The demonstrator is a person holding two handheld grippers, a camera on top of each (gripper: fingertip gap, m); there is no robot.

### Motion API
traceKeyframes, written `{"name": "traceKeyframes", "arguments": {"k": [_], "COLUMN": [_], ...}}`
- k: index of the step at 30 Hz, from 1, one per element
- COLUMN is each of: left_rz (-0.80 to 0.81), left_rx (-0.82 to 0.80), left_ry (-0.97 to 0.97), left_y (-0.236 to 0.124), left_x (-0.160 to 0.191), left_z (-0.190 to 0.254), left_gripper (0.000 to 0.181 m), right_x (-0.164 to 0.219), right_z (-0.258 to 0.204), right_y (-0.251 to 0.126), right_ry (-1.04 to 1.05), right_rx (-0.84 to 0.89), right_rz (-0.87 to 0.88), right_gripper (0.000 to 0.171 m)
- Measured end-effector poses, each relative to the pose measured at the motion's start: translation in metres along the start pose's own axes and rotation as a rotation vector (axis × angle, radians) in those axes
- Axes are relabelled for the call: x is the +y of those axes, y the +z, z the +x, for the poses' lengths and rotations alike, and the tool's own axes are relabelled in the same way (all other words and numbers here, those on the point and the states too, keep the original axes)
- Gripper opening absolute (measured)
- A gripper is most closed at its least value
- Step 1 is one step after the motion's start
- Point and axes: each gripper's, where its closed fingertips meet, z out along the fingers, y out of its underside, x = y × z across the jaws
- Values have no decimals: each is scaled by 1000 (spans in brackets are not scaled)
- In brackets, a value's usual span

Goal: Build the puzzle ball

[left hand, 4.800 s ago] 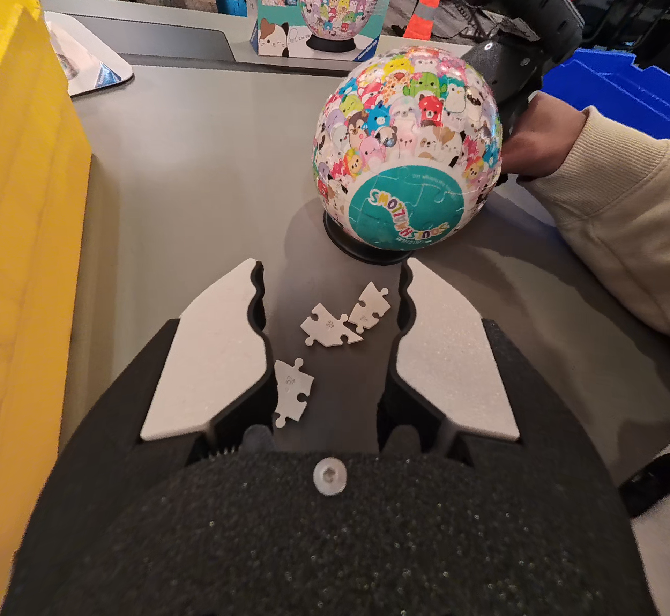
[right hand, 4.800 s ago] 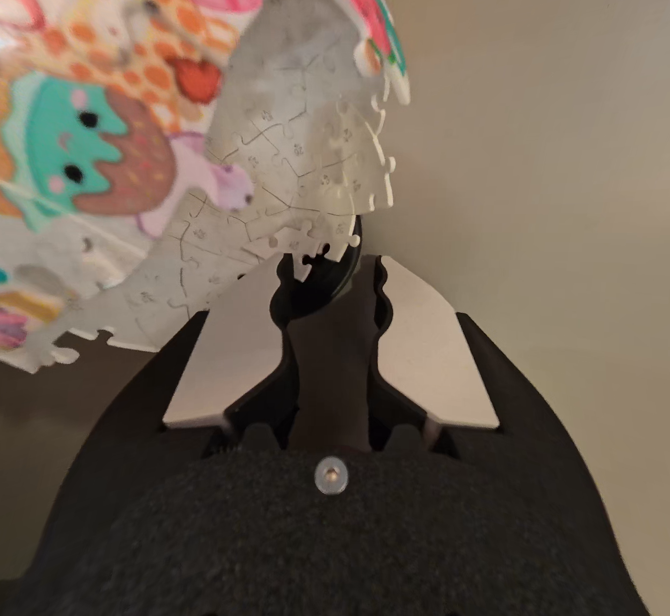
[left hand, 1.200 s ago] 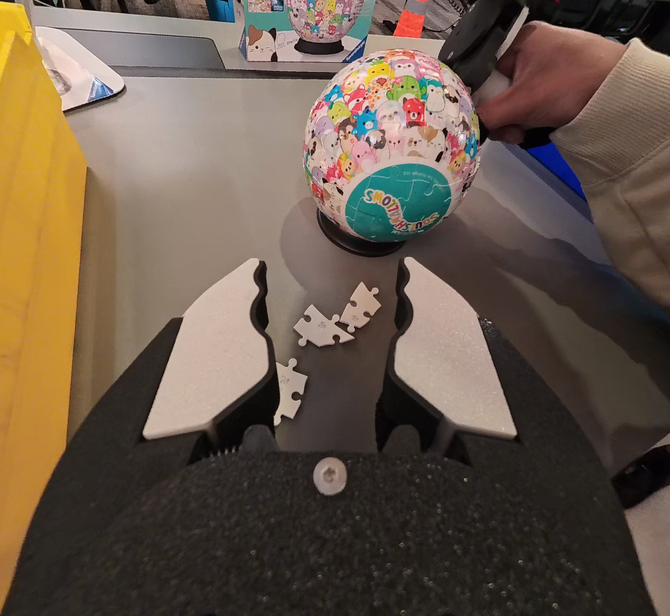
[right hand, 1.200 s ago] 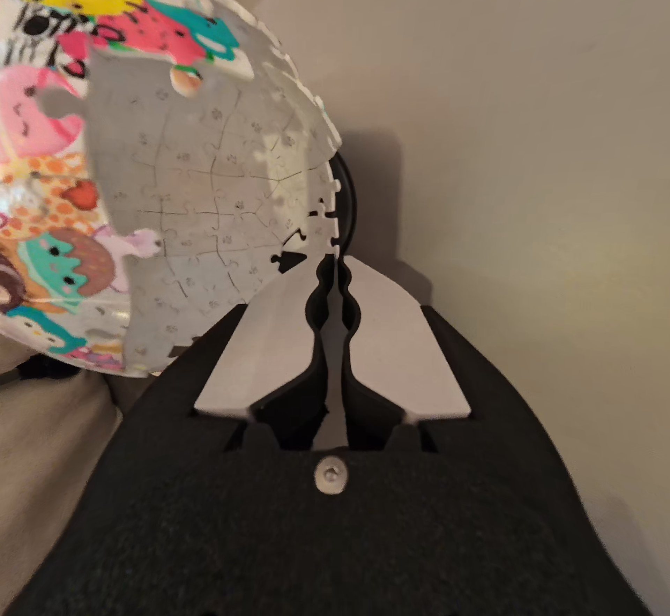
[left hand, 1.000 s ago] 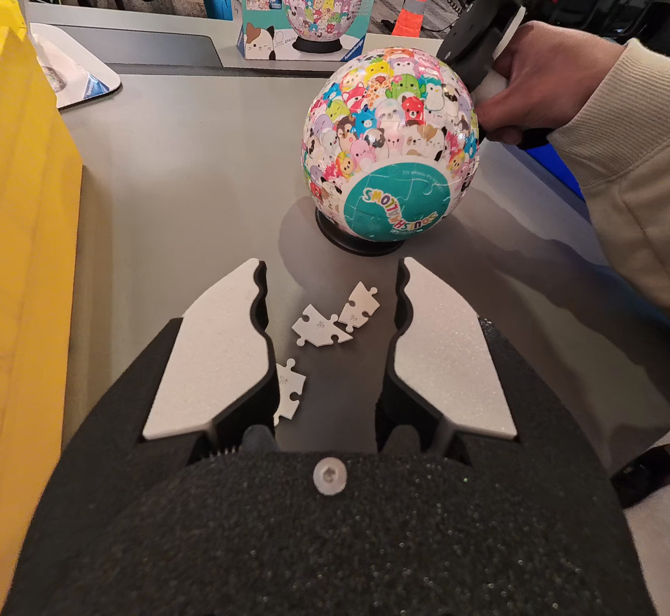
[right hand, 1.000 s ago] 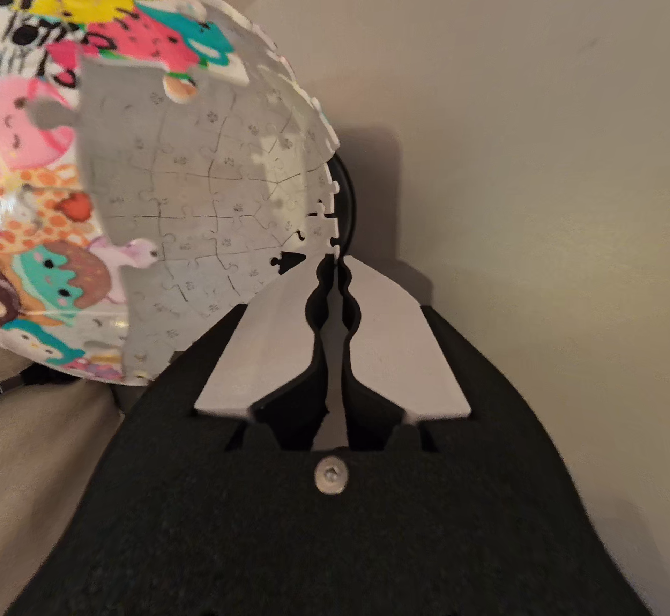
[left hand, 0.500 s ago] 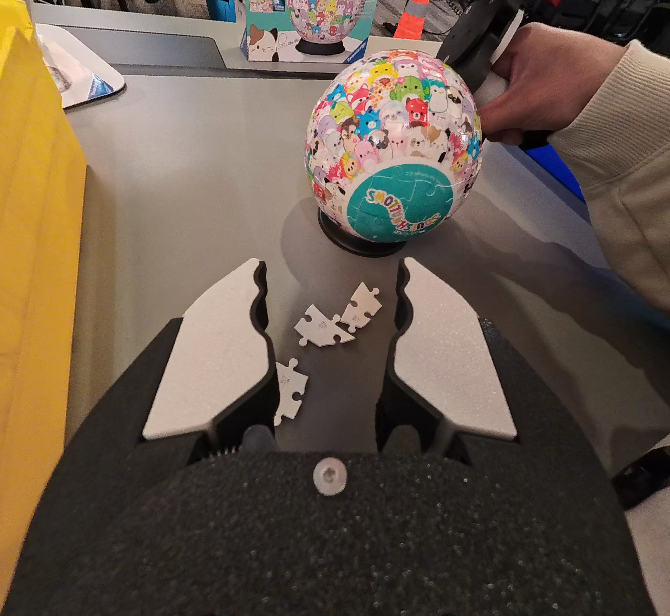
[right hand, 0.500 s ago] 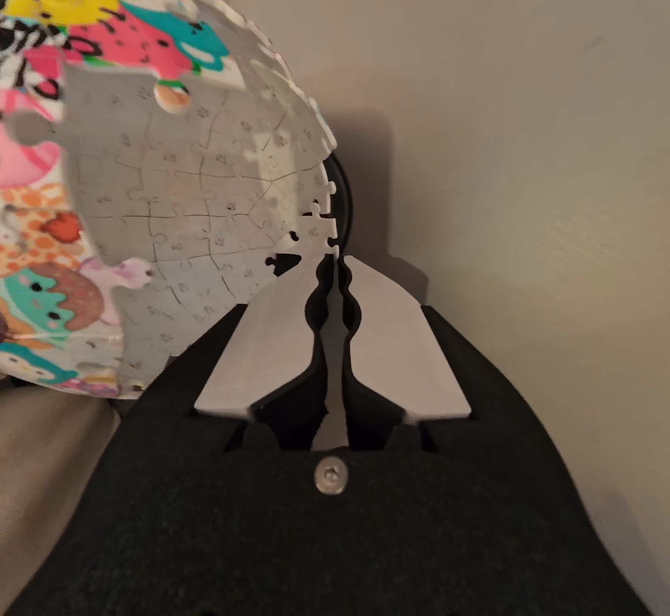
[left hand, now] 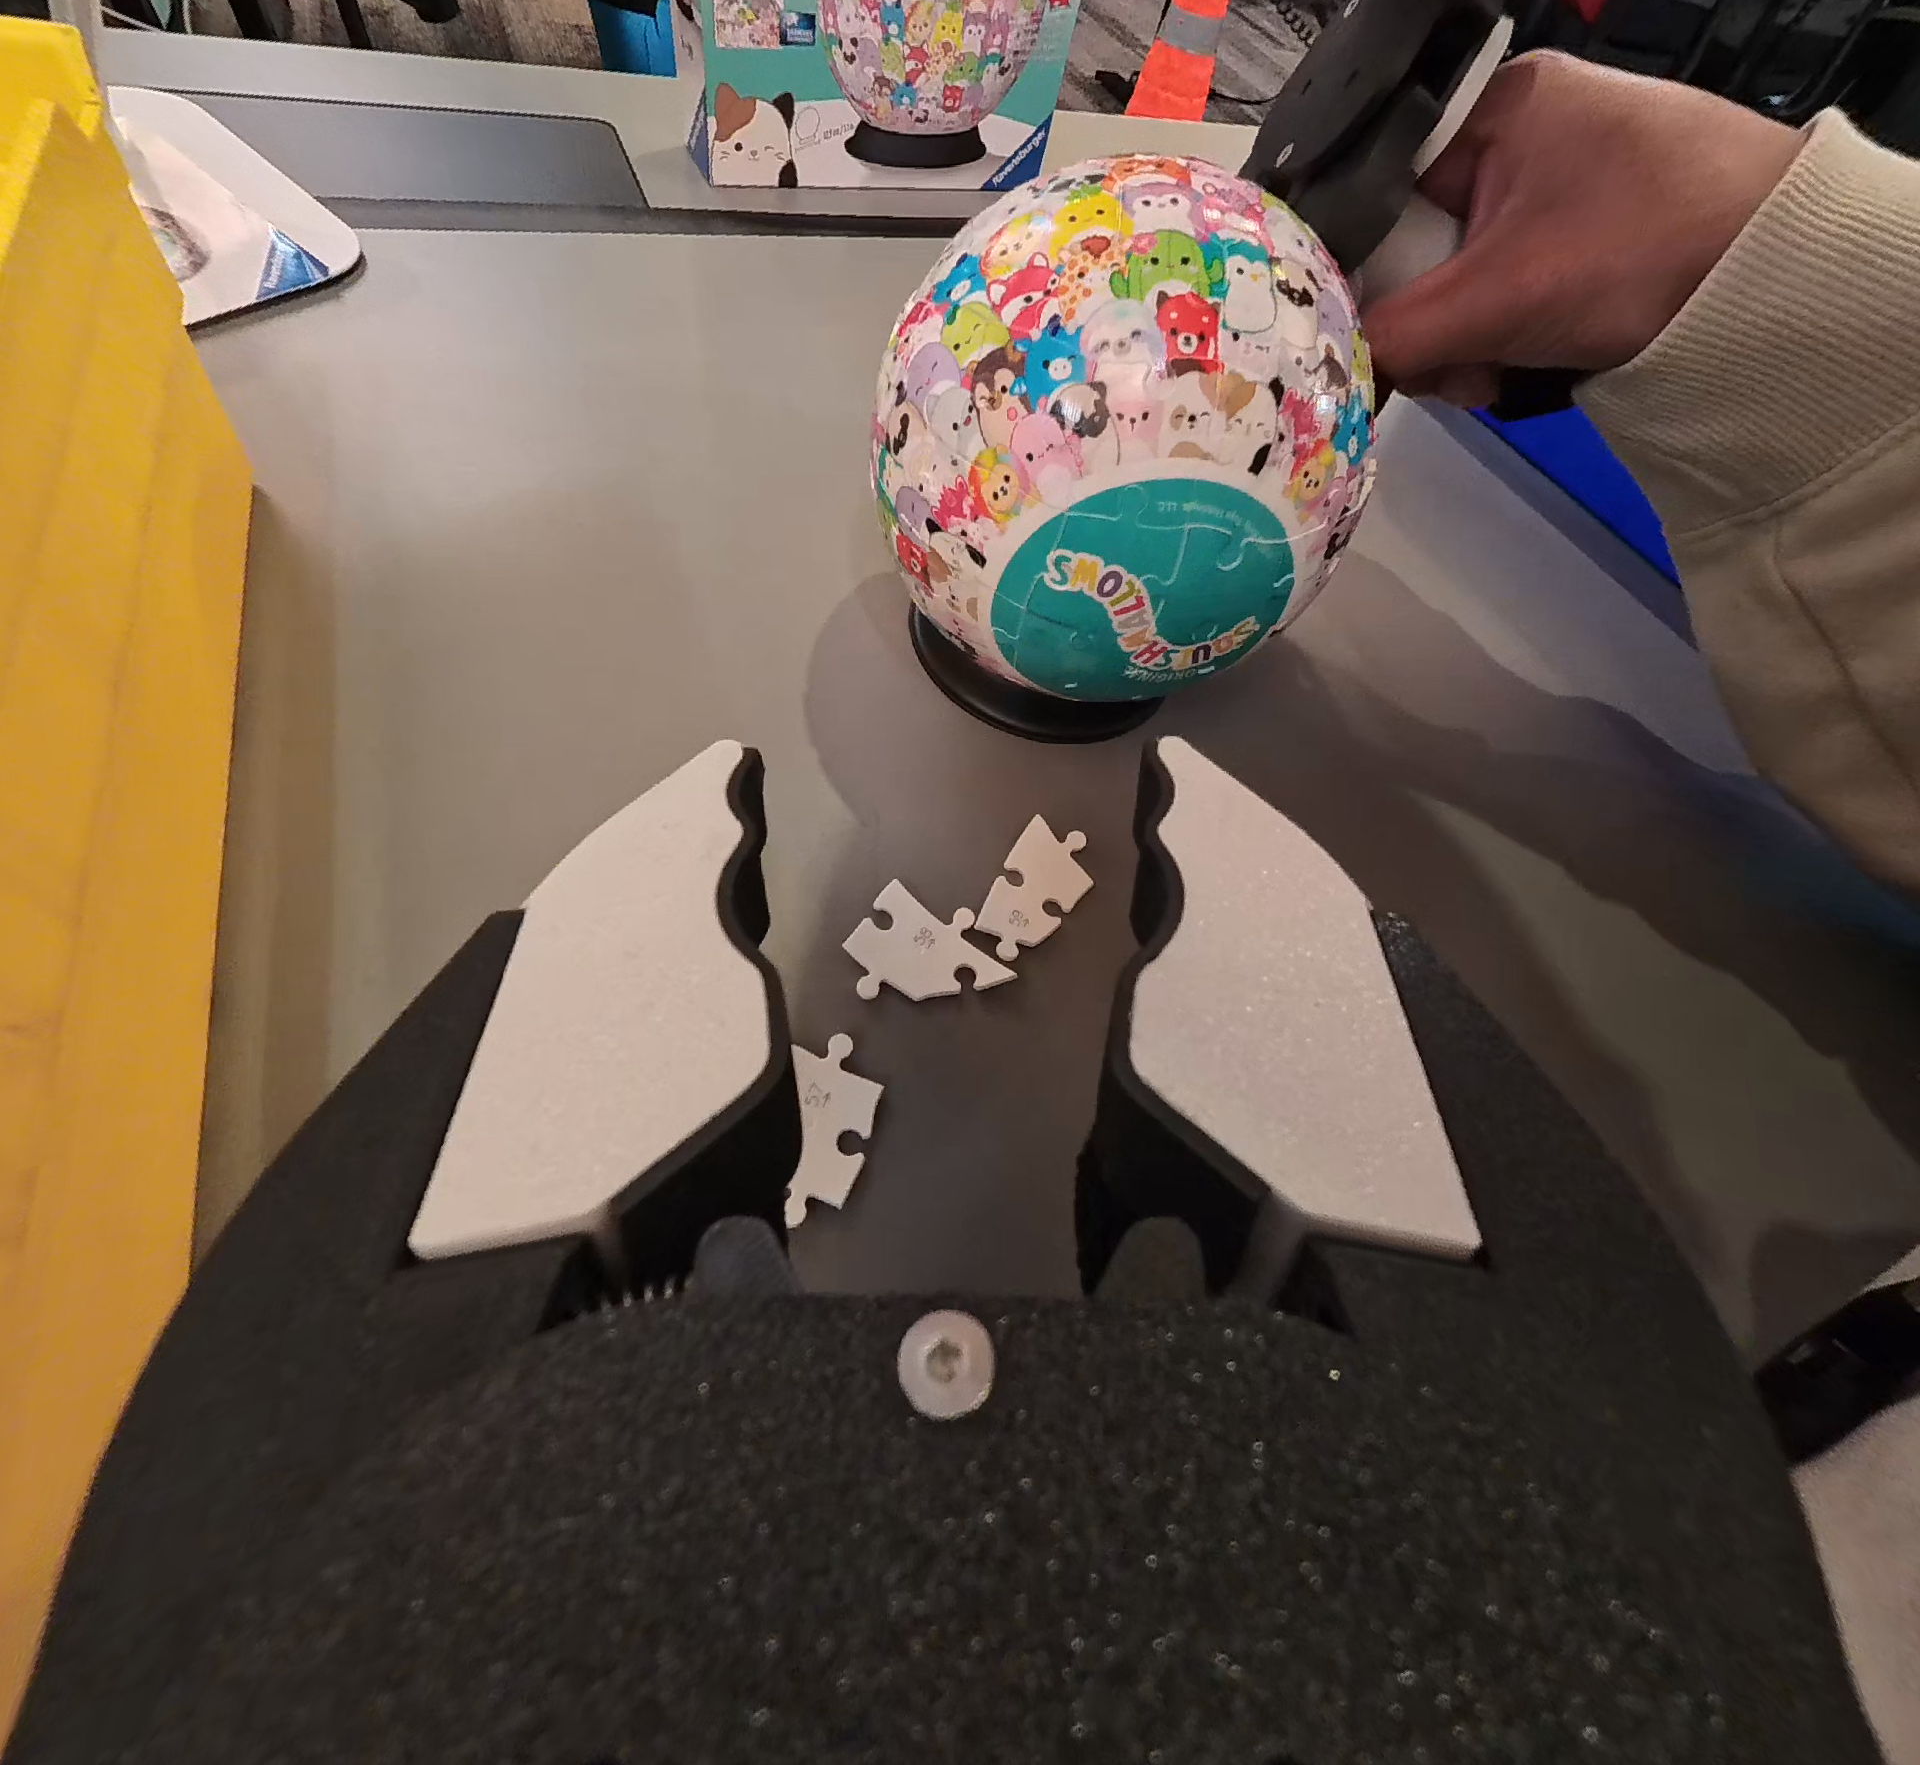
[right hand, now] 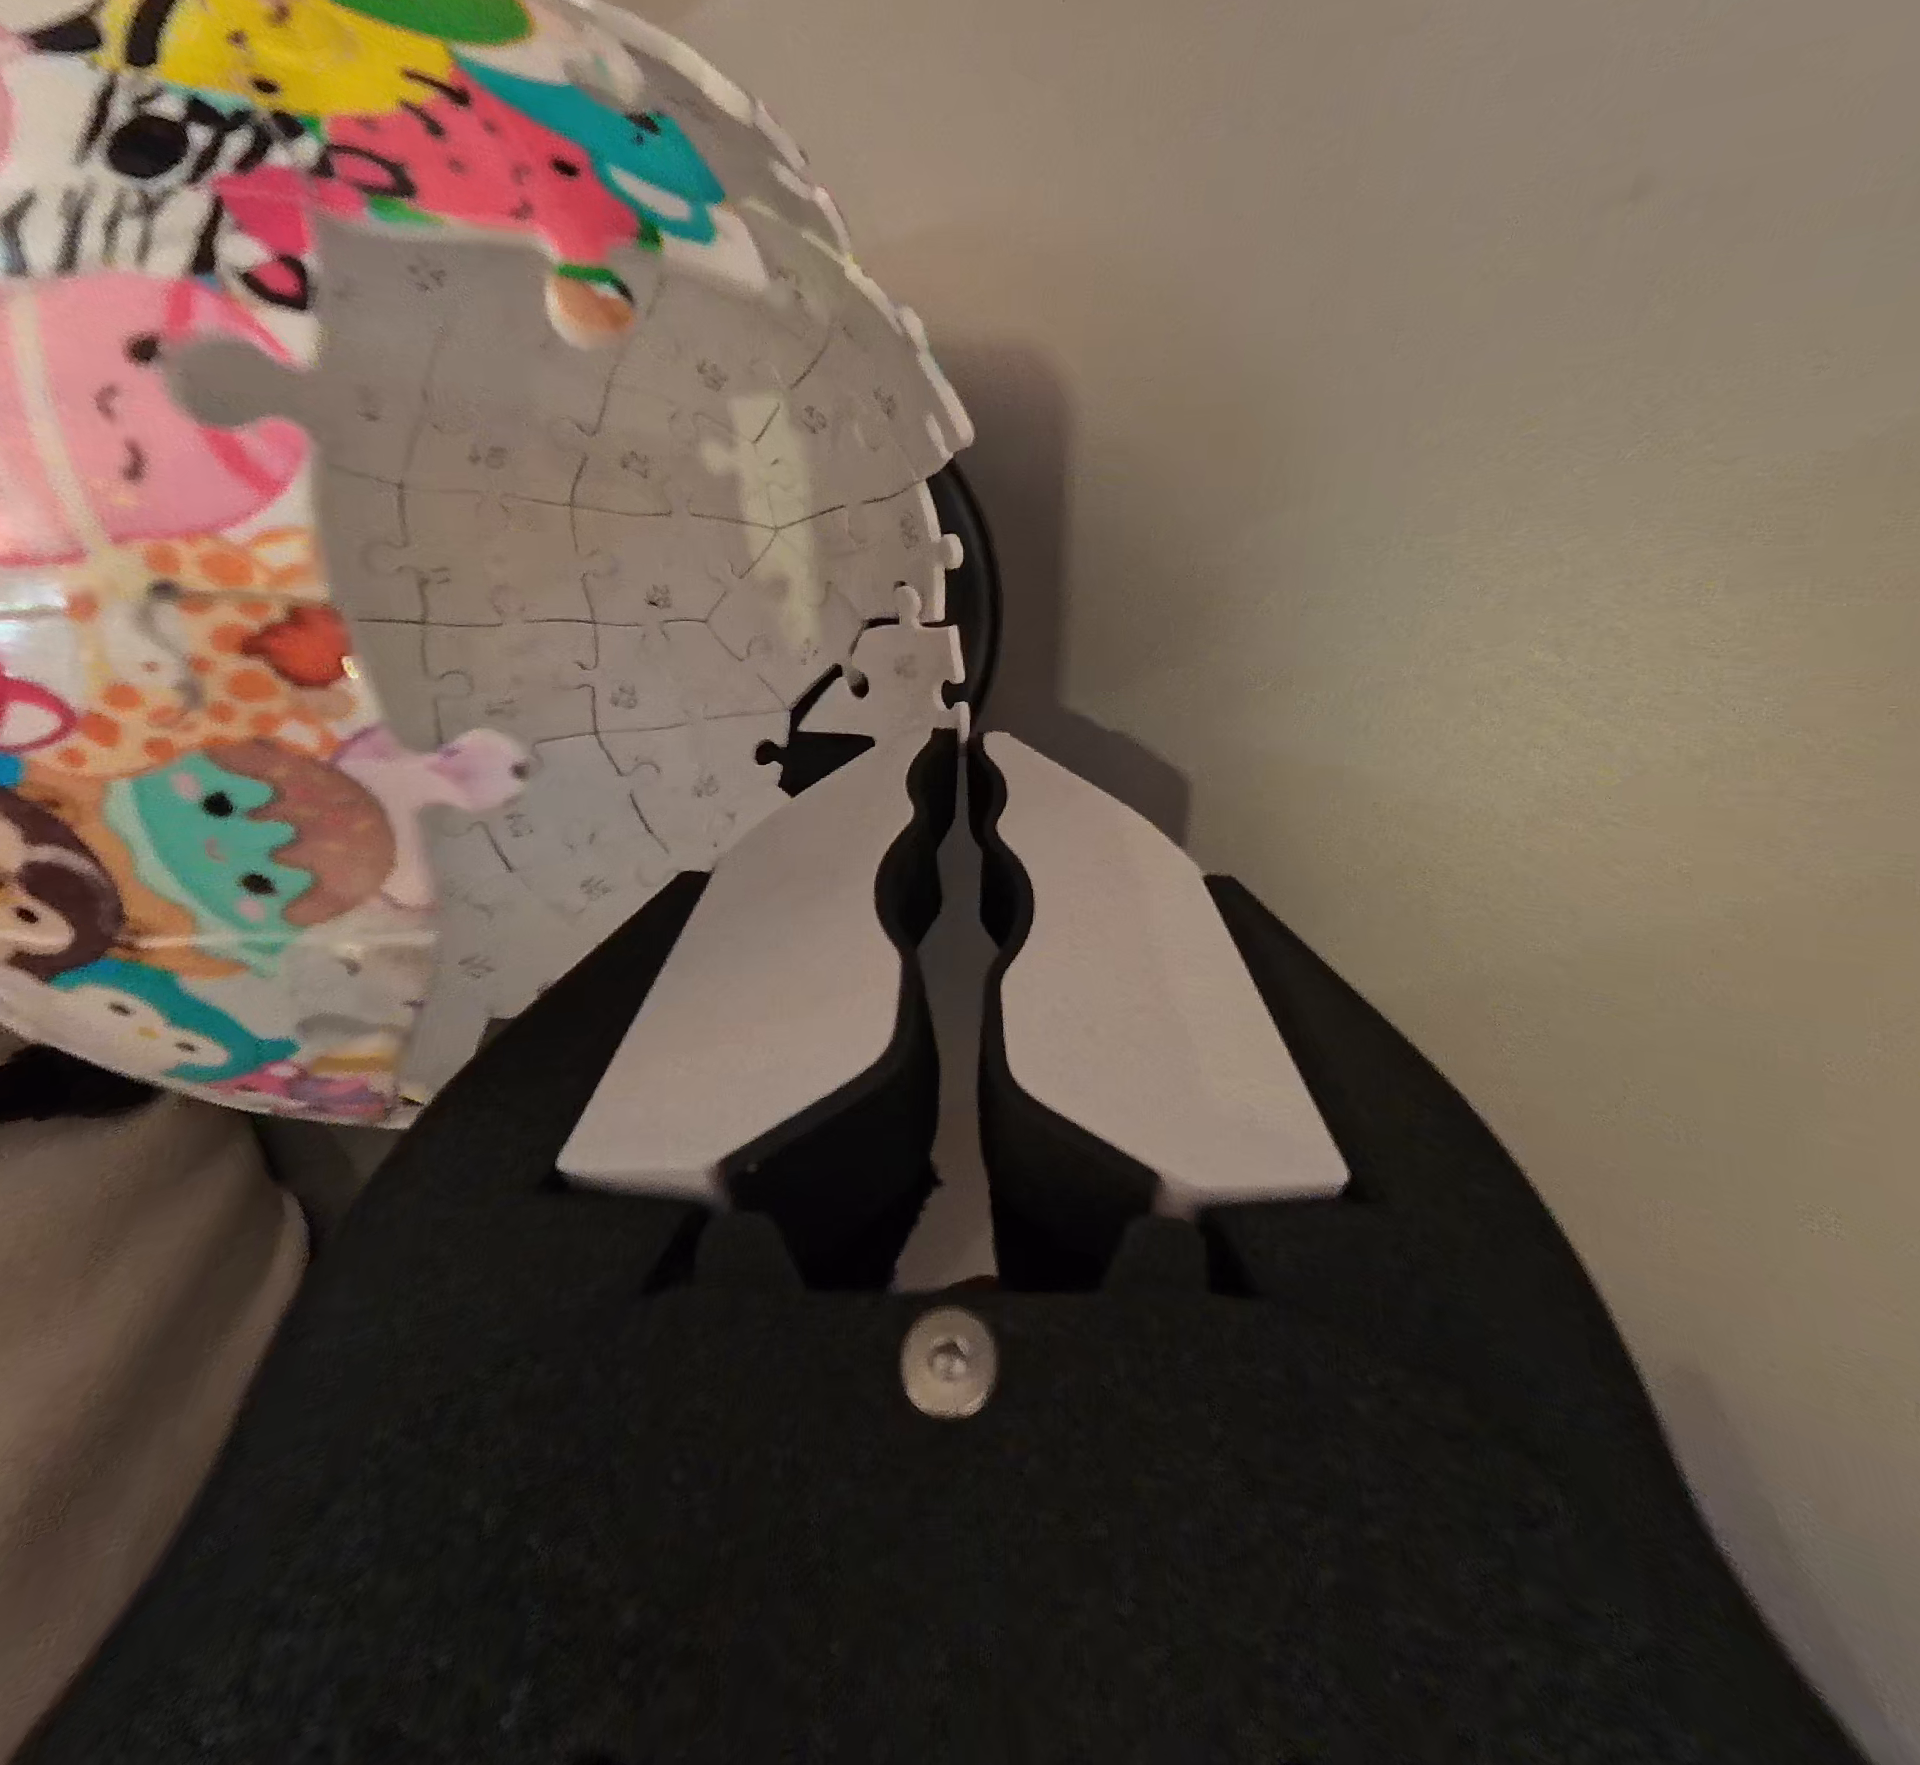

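Observation:
The colourful puzzle ball (left hand: 1122,427) sits on a black ring stand (left hand: 1039,707) on the grey table. My left gripper (left hand: 945,770) is open and empty, just above the table in front of the ball. Three white loose pieces lie face down between its fingers: one (left hand: 1039,884), a second (left hand: 925,957) and a third (left hand: 831,1123). My right gripper (right hand: 961,744) is shut on a puzzle piece (right hand: 914,666) at the rim of the ball's open side (right hand: 623,572), where the white inner faces show. In the left wrist view it (left hand: 1351,157) is behind the ball.
A yellow bin (left hand: 83,676) lines the left edge. The puzzle's box (left hand: 873,22) stands at the back, with a white packet (left hand: 239,240) at back left. A person's hand (left hand: 1558,261) and cream sleeve reach in from the right, over a blue bin (left hand: 1579,468). The white packet (left hand: 239,240) is about equally far from each gripper, around 35 cm.
My right gripper was open 4.8 s ago and is now shut on a piece at the ball's rim. The ball's open side has shifted slightly in its view. The left gripper has stayed open.

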Motion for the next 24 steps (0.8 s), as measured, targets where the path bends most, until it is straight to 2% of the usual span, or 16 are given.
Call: {"name": "traceKeyframes", "arguments": {"k": [24], "left_rz": [-2], "left_rx": [2], "left_ry": [1], "left_y": [1], "left_x": [-1], "left_z": [0], "left_gripper": [68], "right_x": [0], "right_z": [-2], "right_y": [2], "right_ry": [16], "right_rx": [4], "right_rz": [39], "right_gripper": [2]}}
